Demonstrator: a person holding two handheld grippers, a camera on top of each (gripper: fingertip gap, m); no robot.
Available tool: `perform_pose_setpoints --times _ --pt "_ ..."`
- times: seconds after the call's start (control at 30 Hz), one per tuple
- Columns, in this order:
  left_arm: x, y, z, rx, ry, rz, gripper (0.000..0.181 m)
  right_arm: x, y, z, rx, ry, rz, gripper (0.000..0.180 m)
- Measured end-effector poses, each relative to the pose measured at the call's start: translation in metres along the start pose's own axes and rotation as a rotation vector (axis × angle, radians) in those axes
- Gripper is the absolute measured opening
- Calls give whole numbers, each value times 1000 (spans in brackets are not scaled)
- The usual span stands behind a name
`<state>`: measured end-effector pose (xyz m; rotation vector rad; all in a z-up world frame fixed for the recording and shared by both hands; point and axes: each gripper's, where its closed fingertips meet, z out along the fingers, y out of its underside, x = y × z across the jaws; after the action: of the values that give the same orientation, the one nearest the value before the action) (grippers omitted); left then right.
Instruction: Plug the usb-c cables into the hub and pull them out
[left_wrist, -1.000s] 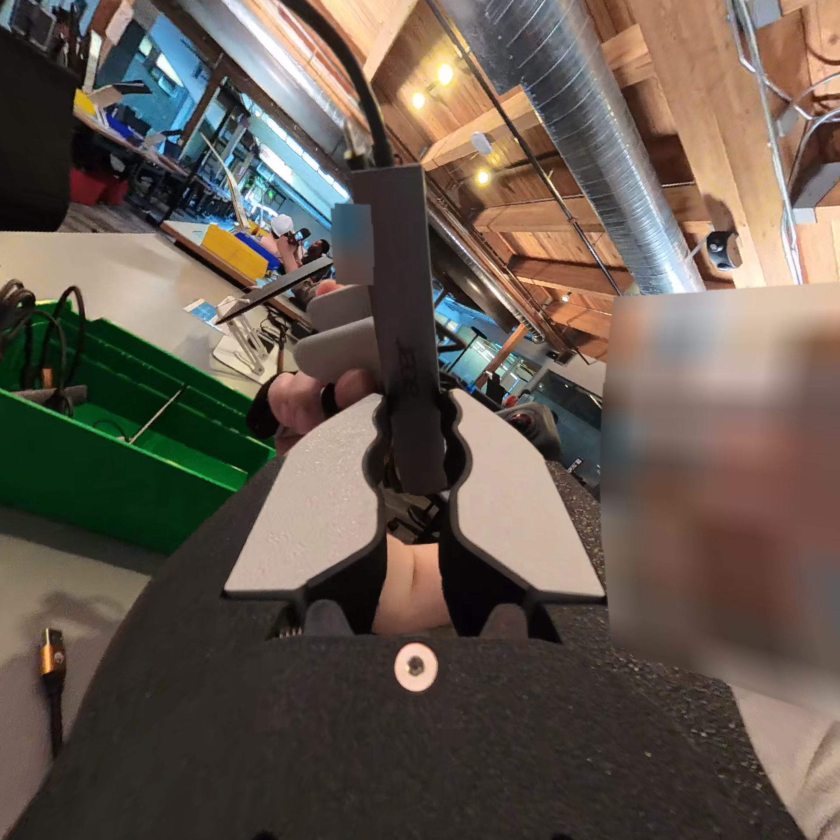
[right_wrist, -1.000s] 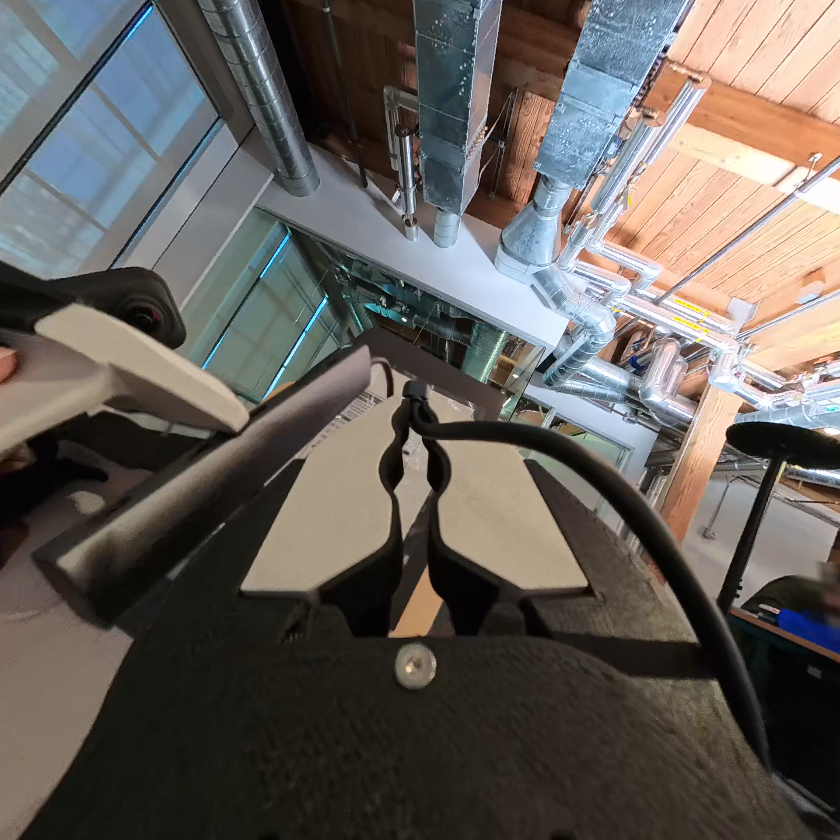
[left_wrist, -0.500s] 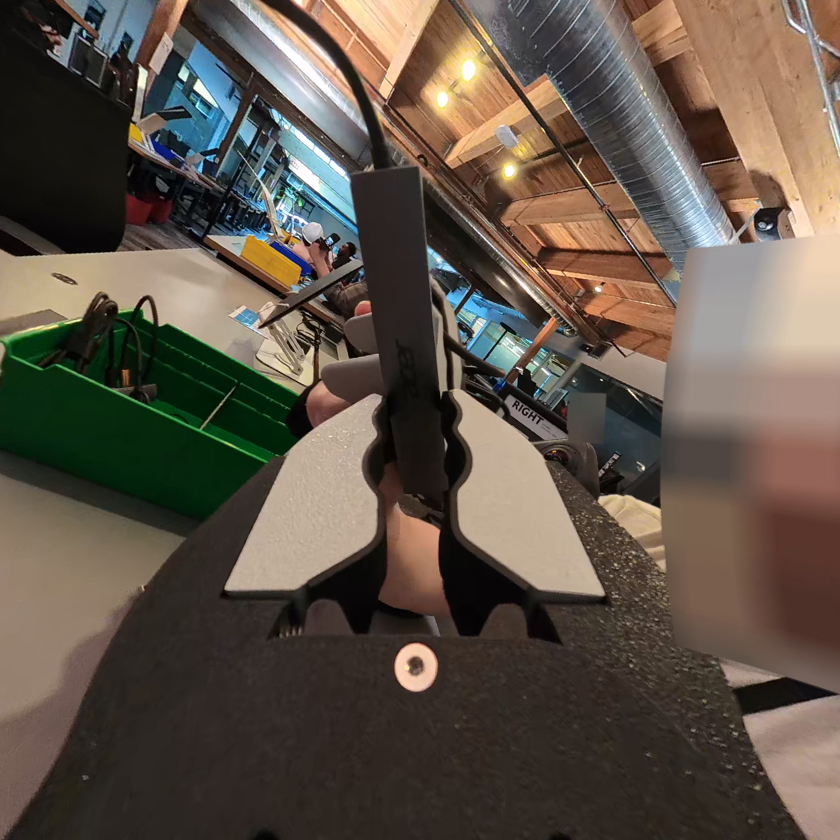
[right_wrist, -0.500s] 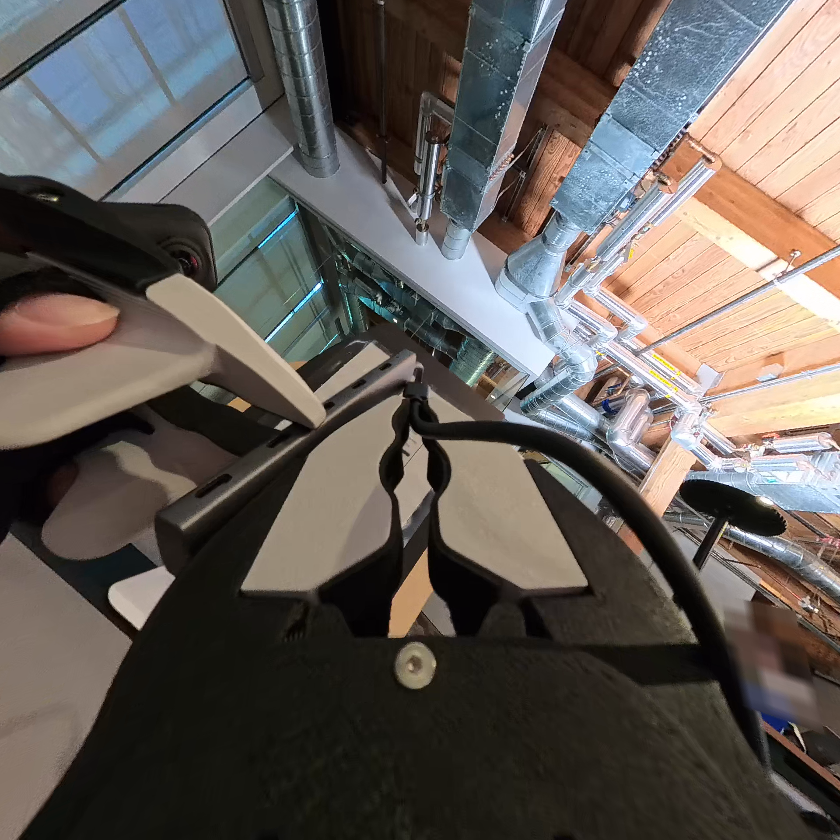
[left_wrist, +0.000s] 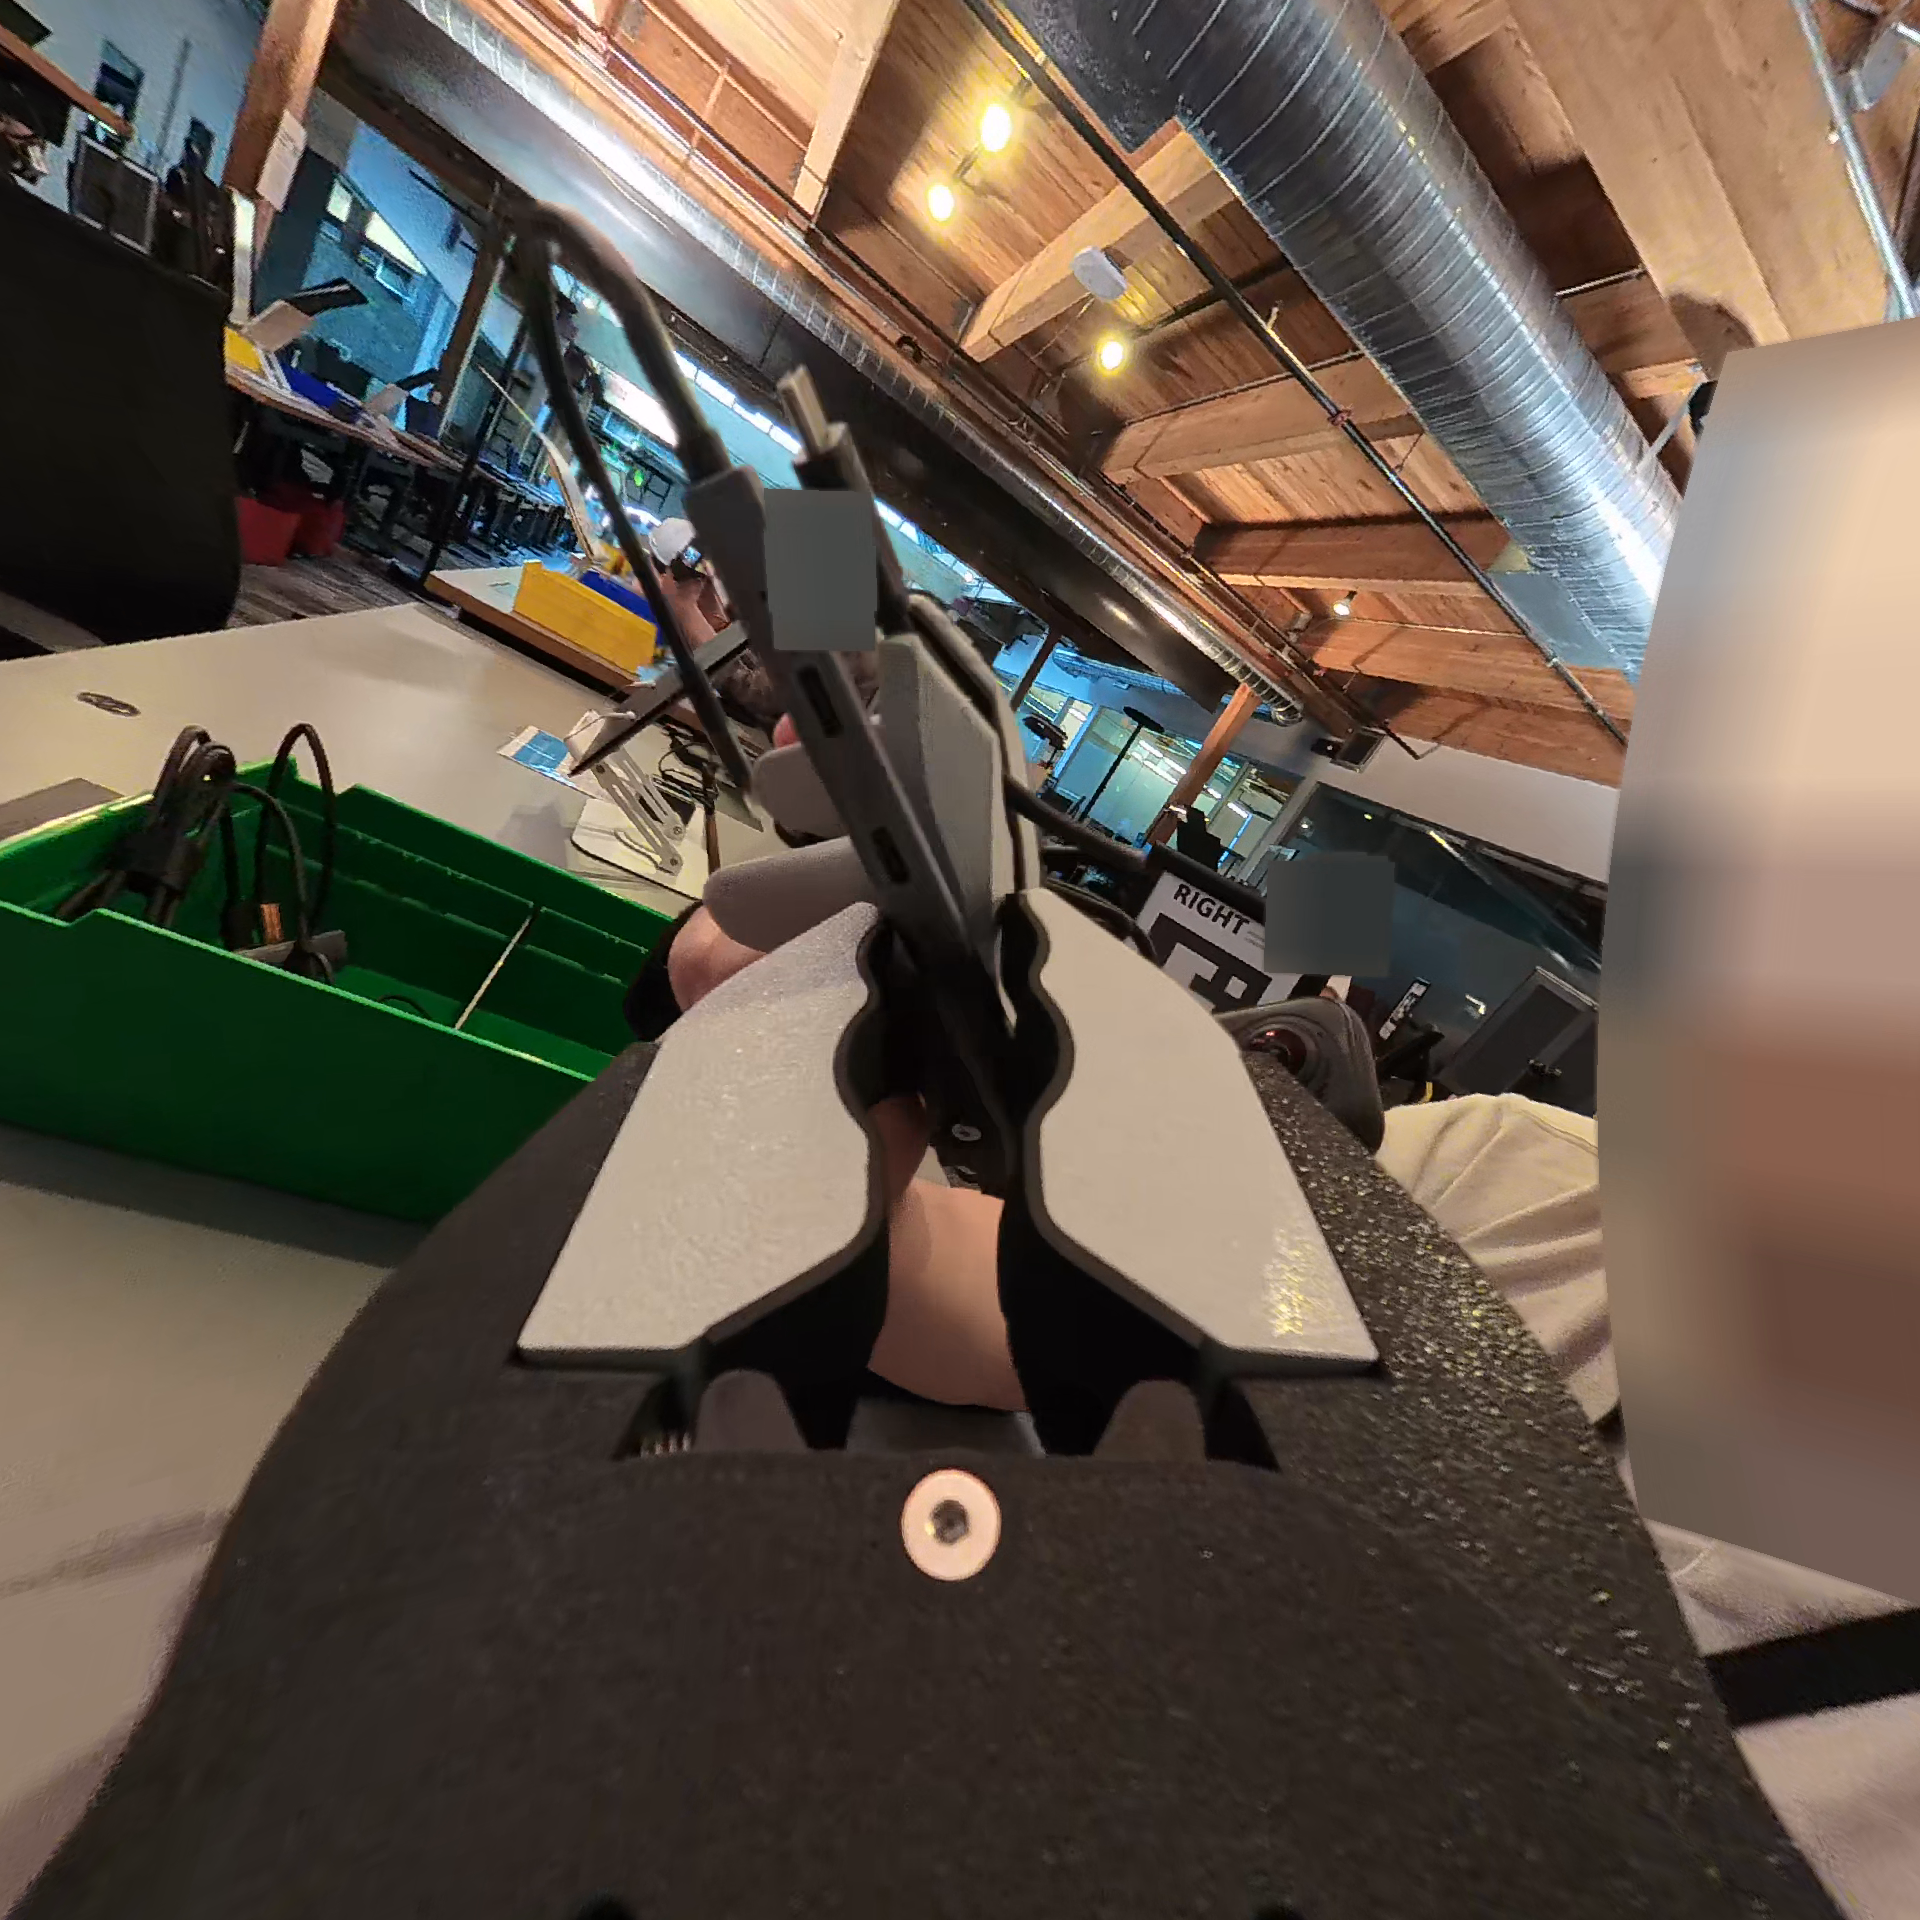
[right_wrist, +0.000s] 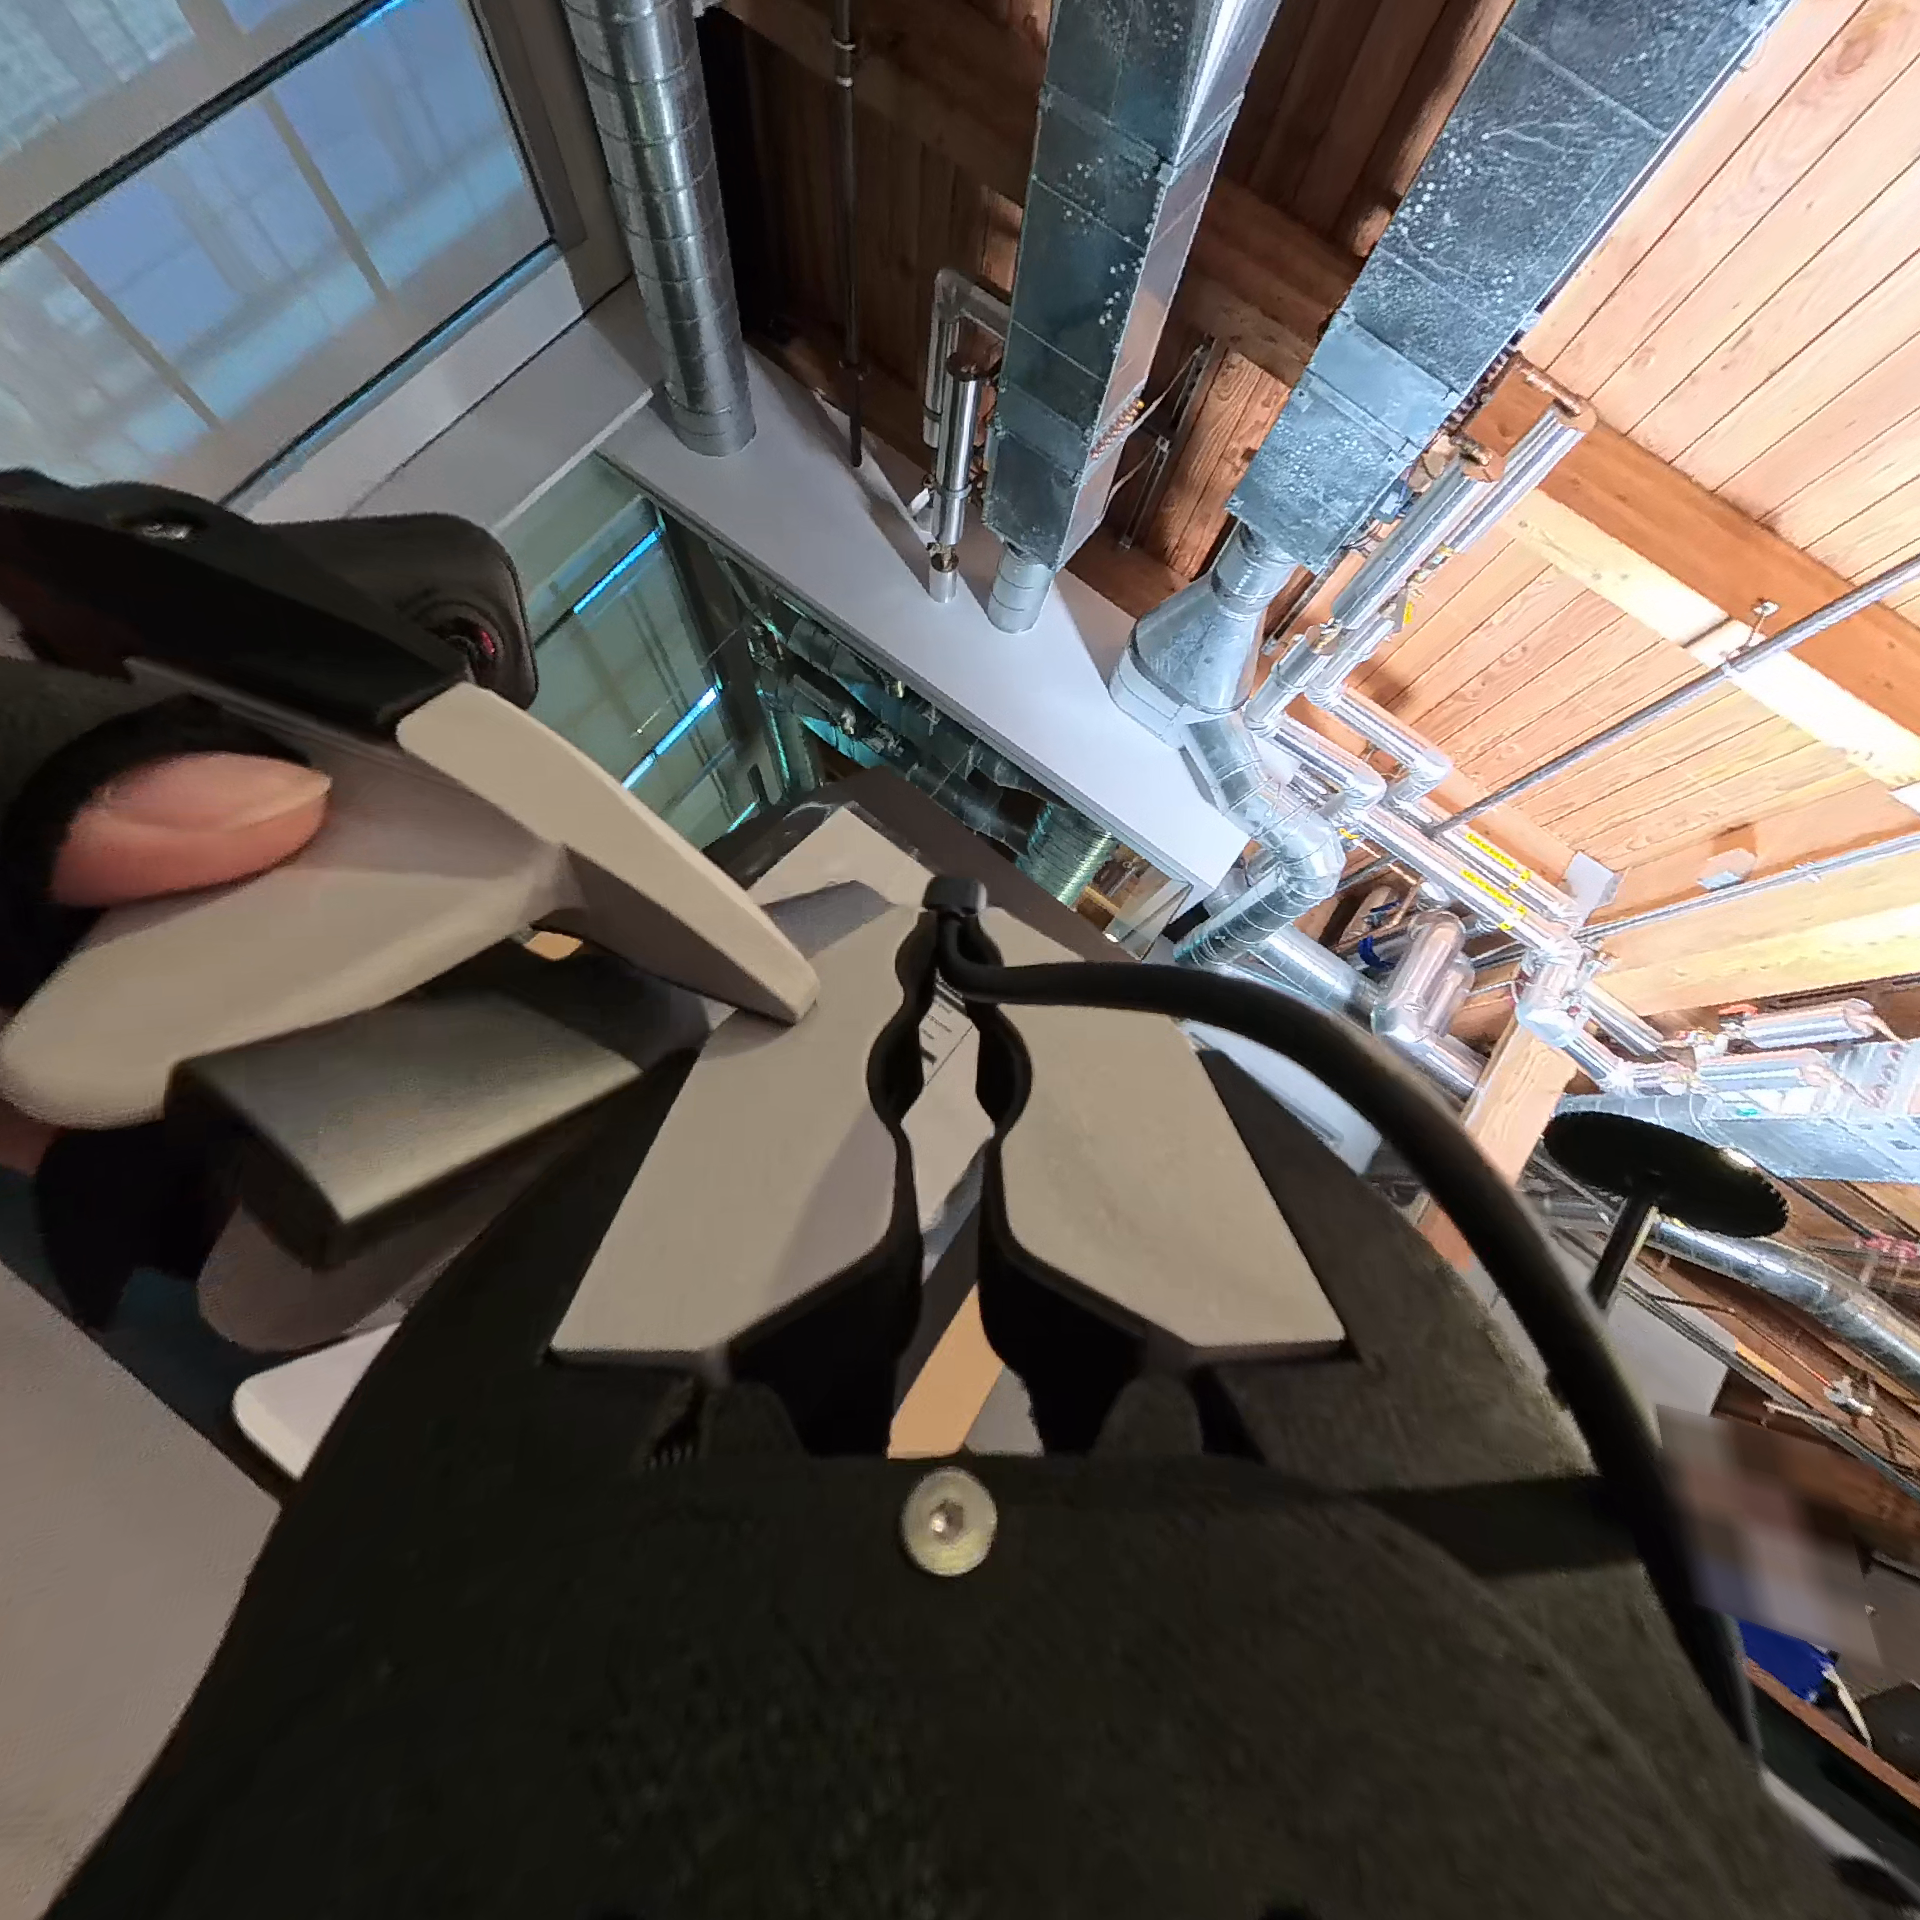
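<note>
The slim dark-grey metal hub (left_wrist: 831, 717) sits mid-frame in the left view, clamped at its lower end by the left tongs (left_wrist: 940, 997); its long axis leans up toward the upper left, side ports showing. The right tongs (right_wrist: 948, 997) are pinched together on the black rubbery cable (right_wrist: 1226, 1003) just behind its plug. Best done, I judge, by lining the plug square with a port before pushing, while the left grip braces the hub. The green plastic bin (left_wrist: 187, 1049) sits on the tabletop (left_wrist: 135, 1351) at left.
</note>
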<state>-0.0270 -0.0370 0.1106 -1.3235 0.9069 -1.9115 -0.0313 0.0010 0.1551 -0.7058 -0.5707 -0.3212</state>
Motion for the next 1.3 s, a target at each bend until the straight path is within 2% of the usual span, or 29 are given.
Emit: perform_pose_setpoints --times 0.03,0.37,0.6,0.67,0.8,0.9,0.97,1.07,1.2,1.3 --pt "1 0 1 0 1 5 19 1 -1 0 6 2 17 5" --pt "1 -1 -2 -18 -16 13 17 -5 -1 3 -6 -85 5 5" --pt "-4 -6 -9 46 55 -145 10 9 7 4 -29 -39 4 5" --pt "-15 1 -11 -30 -59 -65 10 16 12 5 -44 -30 18 5" --pt "-48 13 -34 -277 -477 245 10 25 18 5 -65 -21 0 5" --pt "-72 2 -68 -412 -829 491 10 31 12 4 -36 -20 -13 5" --pt "-80 -9 -91 -488 -1020 664 10 24 6 4 -16 -88 -30 5" --pt "-79 -24 -108 -531 -1190 879 10 8 7 8 -85 -207 -15 5" --pt "-73 -47 -127 -618 -1448 1259 10 -29 3 7 -188 -465 205 5" --pt "-73 -52 -130 -670 -1553 1372 9 -35 -7 8 -181 -465 296 5"
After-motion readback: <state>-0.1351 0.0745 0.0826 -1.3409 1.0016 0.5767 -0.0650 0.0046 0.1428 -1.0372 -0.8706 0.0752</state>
